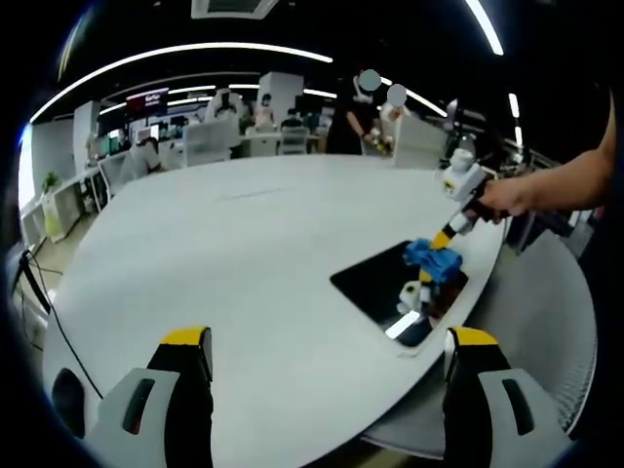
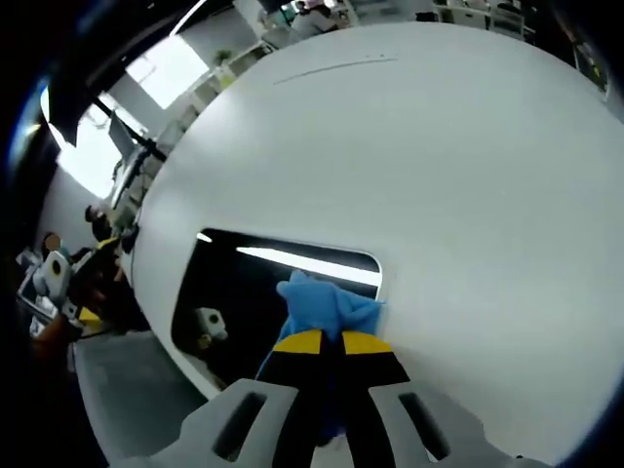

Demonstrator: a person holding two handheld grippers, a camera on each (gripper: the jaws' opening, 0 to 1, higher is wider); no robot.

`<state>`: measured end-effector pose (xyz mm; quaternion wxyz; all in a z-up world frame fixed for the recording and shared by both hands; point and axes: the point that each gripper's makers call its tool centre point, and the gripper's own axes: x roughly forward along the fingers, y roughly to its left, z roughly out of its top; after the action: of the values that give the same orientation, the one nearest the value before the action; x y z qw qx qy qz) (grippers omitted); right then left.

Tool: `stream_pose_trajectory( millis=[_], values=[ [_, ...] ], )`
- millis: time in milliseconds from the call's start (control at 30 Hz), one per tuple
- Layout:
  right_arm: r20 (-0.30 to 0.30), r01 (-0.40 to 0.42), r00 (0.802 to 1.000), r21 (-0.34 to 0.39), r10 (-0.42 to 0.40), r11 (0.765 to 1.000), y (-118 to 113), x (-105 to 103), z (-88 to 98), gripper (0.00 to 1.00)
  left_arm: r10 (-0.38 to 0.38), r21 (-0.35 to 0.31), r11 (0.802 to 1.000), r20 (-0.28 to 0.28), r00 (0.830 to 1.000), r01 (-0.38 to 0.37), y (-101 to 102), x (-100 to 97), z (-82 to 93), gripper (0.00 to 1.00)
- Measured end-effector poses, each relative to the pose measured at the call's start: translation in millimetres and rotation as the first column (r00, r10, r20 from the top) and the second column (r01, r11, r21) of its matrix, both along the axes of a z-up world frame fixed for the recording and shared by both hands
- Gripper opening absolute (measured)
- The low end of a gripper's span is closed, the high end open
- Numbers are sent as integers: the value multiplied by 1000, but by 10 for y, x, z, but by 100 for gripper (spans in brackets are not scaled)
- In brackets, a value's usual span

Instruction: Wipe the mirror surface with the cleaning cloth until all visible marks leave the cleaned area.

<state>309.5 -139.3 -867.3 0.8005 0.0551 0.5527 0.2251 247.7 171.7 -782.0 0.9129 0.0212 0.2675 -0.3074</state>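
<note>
Wiping the mirror point(image 2: 244, 292) with the cloth point(image 2: 327, 304) pinched in my right gripper point(image 2: 323, 342).

My left gripper point(image 1: 327, 346) hangs wide apart and empty over the bare white table point(image 1: 224, 244); in its view the mirror point(image 1: 375, 278) lies flat near the table's right edge, cloth point(image 1: 432, 258) pressed on it by the right gripper point(image 1: 444, 239). Risk, in my judgement: unbraced, the mirror could slide toward that edge under wiping pressure, or the cloth could slip free. Desks and people stand well behind; nothing obstructs the stroke.
</note>
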Motion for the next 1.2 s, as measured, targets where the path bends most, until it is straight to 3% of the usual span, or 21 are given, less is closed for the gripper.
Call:
stream_pose_trajectory(
  millis=[567,767,1200],
  values=[
    [58,-35,997,-91,40,995,-42,3,10,0,-6,-4,1000,-1,1000,6,-29,-3,6,100],
    [74,-10,997,-102,18,995,-40,0,11,0,-9,-6,1000,-1,1000,9,-52,-6,8,100],
    [73,8,997,-84,-2,996,-63,-271,2,0,-7,-10,1000,-9,1000,7,-56,-21,-37,100]
  ],
)
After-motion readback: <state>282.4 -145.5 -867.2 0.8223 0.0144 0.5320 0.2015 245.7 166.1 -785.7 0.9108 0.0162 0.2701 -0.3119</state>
